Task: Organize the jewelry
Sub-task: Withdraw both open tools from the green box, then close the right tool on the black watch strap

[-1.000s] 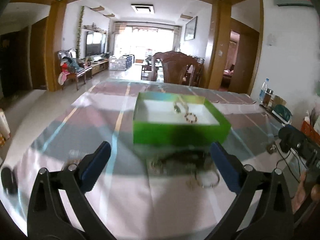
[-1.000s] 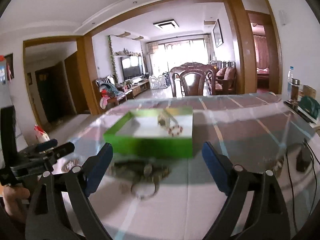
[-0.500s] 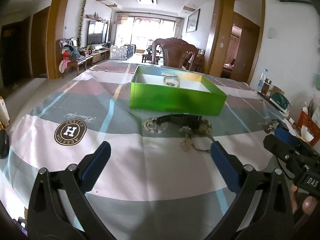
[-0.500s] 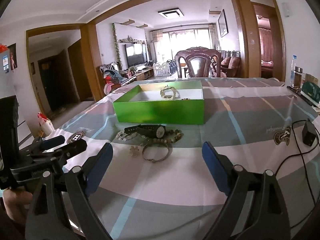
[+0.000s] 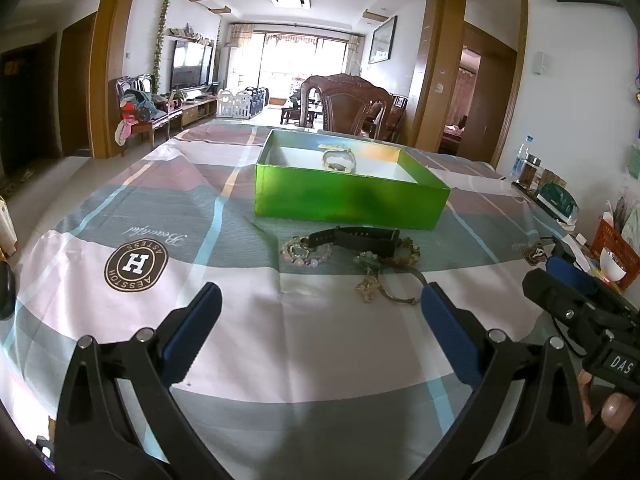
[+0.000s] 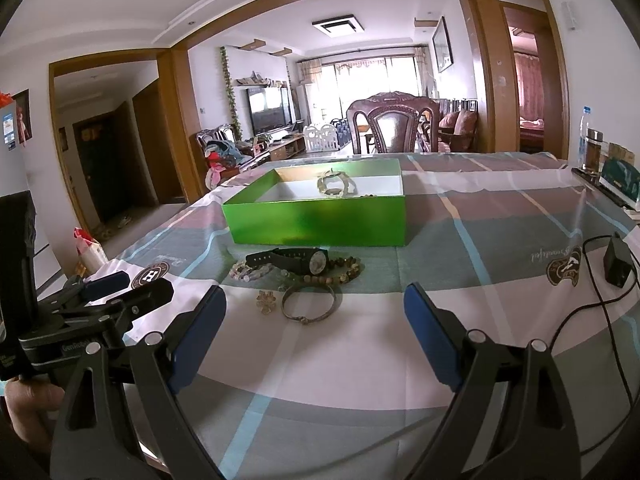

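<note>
Both handheld grippers now sit farther back from the green box (image 5: 352, 196) than a second ago, when each camera looked down into it from close above. The box, earlier filling mid-frame with its white floor exposed, now shows mostly its front wall, with only a pale bracelet (image 5: 339, 159) visible over the rim. The jewelry pile, earlier blurred, now reads sharply: a black watch (image 6: 296, 259), bead bracelets (image 6: 252, 271) and a metal bangle (image 6: 308, 305). The tablecloth's round logo (image 5: 136, 265) has come into view. The right gripper (image 5: 576, 292) sits higher in the left camera's frame.
</note>
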The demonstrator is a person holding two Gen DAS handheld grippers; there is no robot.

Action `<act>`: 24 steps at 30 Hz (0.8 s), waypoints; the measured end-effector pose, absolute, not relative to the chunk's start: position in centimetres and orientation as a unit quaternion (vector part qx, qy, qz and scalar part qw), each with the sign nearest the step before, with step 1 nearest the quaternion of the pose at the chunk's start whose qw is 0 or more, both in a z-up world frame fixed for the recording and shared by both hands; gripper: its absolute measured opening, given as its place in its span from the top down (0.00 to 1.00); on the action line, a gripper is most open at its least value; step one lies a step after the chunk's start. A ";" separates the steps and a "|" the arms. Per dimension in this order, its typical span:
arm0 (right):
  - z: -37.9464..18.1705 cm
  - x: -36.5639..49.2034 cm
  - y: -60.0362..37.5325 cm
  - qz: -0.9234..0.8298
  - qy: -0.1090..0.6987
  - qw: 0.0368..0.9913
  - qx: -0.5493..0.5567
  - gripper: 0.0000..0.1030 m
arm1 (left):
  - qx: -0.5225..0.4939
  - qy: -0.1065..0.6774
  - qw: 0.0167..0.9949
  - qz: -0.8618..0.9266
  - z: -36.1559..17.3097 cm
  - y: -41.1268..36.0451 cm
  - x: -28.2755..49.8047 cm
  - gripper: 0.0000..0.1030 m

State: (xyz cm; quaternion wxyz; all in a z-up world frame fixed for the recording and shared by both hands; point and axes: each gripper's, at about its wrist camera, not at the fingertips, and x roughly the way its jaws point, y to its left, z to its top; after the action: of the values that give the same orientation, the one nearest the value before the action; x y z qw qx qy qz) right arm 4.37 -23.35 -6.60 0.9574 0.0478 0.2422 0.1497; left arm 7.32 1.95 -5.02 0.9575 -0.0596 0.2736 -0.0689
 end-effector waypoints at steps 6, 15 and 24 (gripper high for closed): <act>-6.7 4.8 -23.4 0.146 0.245 0.957 0.054 0.14 | -0.058 0.274 0.957 -0.072 -5.1 1.9 7.4 0.04; -5.7 10.3 -20.9 0.119 0.273 0.954 0.034 0.19 | -0.062 0.276 0.956 -0.073 -5.3 2.1 7.8 0.04; -8.5 18.7 -18.1 0.094 0.359 0.928 0.038 0.45 | -0.071 0.279 0.955 -0.068 -5.4 3.6 8.6 0.04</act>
State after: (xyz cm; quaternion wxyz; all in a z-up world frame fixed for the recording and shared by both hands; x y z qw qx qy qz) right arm 18.67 -18.06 -8.49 0.9279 0.0379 0.3589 0.0935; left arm 8.63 3.64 -5.40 0.9553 -0.0709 0.2787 -0.0682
